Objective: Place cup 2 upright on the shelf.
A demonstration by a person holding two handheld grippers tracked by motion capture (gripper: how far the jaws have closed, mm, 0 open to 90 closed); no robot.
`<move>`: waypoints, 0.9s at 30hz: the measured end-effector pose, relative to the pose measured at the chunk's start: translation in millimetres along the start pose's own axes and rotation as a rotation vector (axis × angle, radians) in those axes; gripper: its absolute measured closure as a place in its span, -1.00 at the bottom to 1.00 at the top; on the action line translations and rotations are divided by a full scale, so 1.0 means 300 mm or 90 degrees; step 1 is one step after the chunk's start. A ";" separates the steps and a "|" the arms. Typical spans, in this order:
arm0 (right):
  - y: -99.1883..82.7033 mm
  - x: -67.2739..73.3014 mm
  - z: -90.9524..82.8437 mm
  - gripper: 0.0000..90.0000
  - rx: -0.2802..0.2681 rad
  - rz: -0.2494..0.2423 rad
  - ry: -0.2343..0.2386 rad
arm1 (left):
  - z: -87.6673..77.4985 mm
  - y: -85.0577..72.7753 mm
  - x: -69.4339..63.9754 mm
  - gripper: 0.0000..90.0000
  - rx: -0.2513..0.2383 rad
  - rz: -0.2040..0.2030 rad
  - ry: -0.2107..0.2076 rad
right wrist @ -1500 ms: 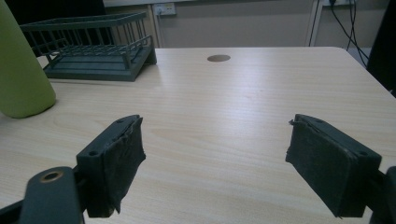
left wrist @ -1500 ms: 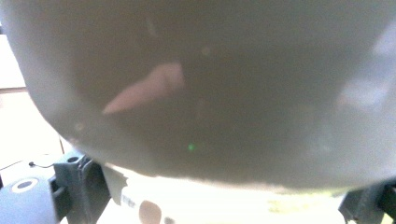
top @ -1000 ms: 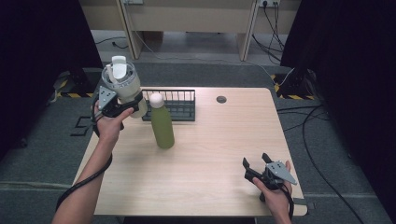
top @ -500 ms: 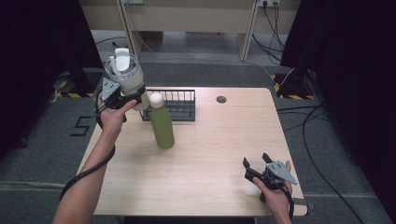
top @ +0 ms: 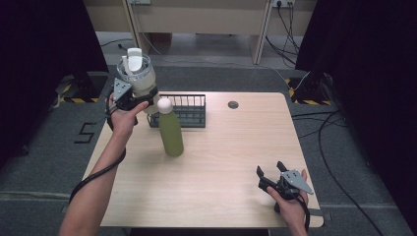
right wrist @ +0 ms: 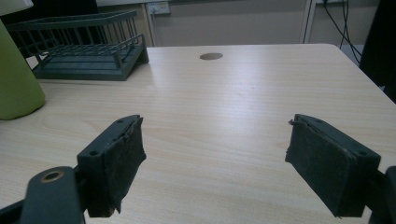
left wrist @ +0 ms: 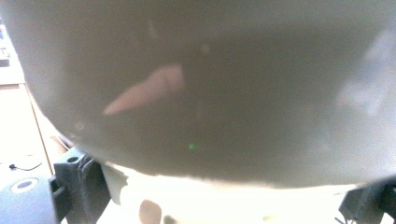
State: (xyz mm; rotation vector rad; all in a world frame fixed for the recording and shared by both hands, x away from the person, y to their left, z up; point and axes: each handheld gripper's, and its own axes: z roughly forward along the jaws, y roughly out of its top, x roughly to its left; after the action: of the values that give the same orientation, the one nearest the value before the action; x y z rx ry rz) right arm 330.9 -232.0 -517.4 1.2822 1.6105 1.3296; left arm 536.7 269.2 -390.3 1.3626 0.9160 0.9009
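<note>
My left gripper (top: 141,96) is shut on a translucent whitish cup (top: 137,74) with a white lid piece on top. It holds the cup in the air over the table's back left corner, just left of the basket. In the left gripper view the cup's blurred grey wall (left wrist: 210,93) sits right against the camera. A green bottle (top: 170,132) with a white cap stands upright on the table, in front of the basket. My right gripper (top: 269,170) rests near the front right edge, open, with nothing between its jaws (right wrist: 215,154).
A dark wire basket (top: 183,111) sits at the back of the wooden table (top: 231,147); its near wall (right wrist: 84,42) also shows beside the green bottle (right wrist: 16,79). A round cable hole (top: 233,104) lies at the back right. Cables run over the floor at the right.
My left hand has carried the cup a little to the right and farther back, closer to the basket. The right gripper and the green bottle have not moved.
</note>
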 end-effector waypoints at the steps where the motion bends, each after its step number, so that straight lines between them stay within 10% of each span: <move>1: 0.000 0.000 0.000 -0.59 0.000 0.000 0.000 | 0.000 0.000 0.000 -0.79 0.000 0.000 0.000; 27: -0.003 -0.006 0.001 -0.59 0.004 0.003 -0.003 | 0.111 0.008 -0.025 -0.79 -0.003 0.008 -0.010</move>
State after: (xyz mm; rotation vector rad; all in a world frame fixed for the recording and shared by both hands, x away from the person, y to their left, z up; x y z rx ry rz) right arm 331.5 -233.6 -518.6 1.2928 1.6116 1.3243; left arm 564.4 249.4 -387.7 1.3710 0.8940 0.8993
